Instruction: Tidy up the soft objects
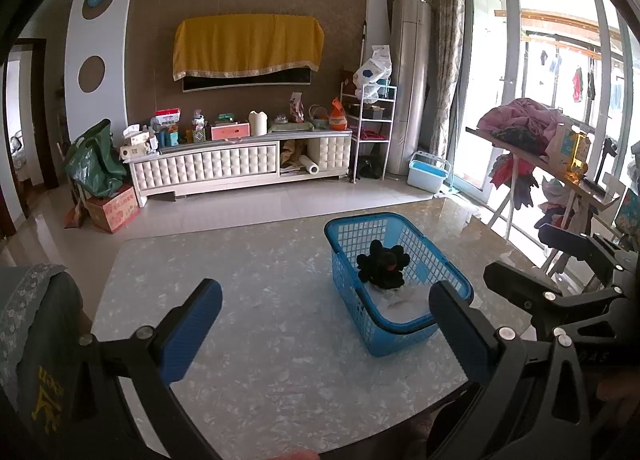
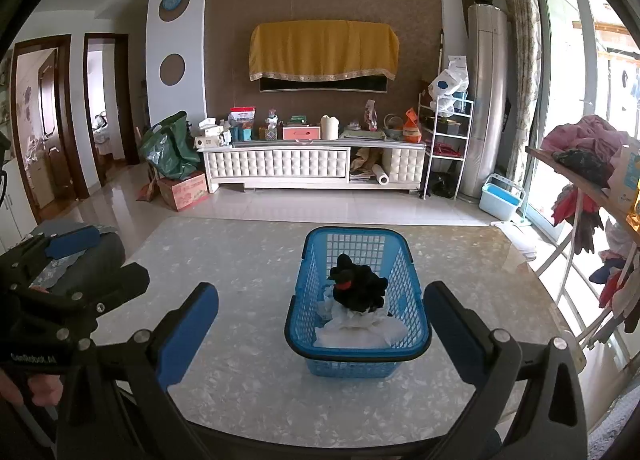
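A blue plastic lattice basket with a dark rim (image 2: pixel 408 288) is seen standing on the pale marbled stone tabletop (image 2: pixel 240 372), nearer the right gripper than the left. Inside it a black plush toy with a small red mark (image 2: pixel 358 286) is set on top of crumpled white cloth (image 2: pixel 360 330), which is spread over the basket's near end. In the left wrist view the same basket (image 1: pixel 352 248) is found to the right of centre on the tabletop (image 1: pixel 240 300), with the plush toy (image 1: pixel 382 264) resting above the white cloth (image 1: pixel 394 300).

The left gripper (image 1: pixel 326 334) is held spread wide above the near edge of the table, and nothing is gripped between its blue pads (image 1: pixel 188 328). The right gripper (image 2: pixel 322 338) is likewise held wide apart and is empty; the basket's near end is framed between its blue pads (image 2: pixel 186 334) without being touched.

Each gripper is caught in the other's view: the right one (image 1: pixel 560 284) at the right edge, the left one (image 2: pixel 72 264) at the left edge.

Behind the table, a white tufted media cabinet (image 2: pixel 312 168) is seen against the wall, below a screen draped in yellow cloth (image 2: pixel 324 48)
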`<act>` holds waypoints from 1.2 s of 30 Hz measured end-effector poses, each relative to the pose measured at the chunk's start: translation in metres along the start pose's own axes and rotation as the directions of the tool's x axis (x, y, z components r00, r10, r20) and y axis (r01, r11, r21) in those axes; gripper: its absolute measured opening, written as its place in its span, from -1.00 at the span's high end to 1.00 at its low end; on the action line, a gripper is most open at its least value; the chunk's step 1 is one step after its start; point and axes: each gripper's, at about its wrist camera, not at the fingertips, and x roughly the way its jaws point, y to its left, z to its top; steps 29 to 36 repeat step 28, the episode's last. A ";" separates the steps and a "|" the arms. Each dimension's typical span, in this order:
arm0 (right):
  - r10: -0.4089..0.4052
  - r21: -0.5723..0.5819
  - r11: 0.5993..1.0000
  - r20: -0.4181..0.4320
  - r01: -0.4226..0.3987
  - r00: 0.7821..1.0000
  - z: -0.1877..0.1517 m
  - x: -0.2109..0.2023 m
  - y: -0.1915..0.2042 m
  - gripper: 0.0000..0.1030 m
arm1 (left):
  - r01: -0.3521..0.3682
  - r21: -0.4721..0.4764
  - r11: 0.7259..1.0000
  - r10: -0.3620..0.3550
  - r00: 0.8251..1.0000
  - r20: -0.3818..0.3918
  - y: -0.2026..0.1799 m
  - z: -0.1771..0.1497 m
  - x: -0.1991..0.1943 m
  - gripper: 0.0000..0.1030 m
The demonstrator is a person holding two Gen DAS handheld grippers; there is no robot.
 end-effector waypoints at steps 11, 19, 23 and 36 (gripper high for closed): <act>0.002 0.000 1.000 0.001 -0.002 1.000 0.001 -0.001 0.002 -1.00 | -0.007 -0.020 1.000 0.006 1.000 -0.012 -0.002 -0.003 0.004 -1.00; 0.001 0.001 1.000 -0.002 -0.001 1.000 0.000 0.000 0.002 -1.00 | -0.008 -0.018 1.000 0.008 1.000 -0.014 -0.003 -0.002 0.005 -1.00; 0.000 0.000 1.000 0.000 0.000 1.000 0.000 0.000 0.002 -1.00 | -0.010 -0.016 1.000 0.010 1.000 -0.013 -0.003 -0.003 0.005 -1.00; 0.001 0.001 1.000 -0.002 -0.001 1.000 0.000 0.001 0.002 -1.00 | -0.011 -0.016 1.000 0.011 1.000 -0.012 -0.003 -0.003 0.005 -1.00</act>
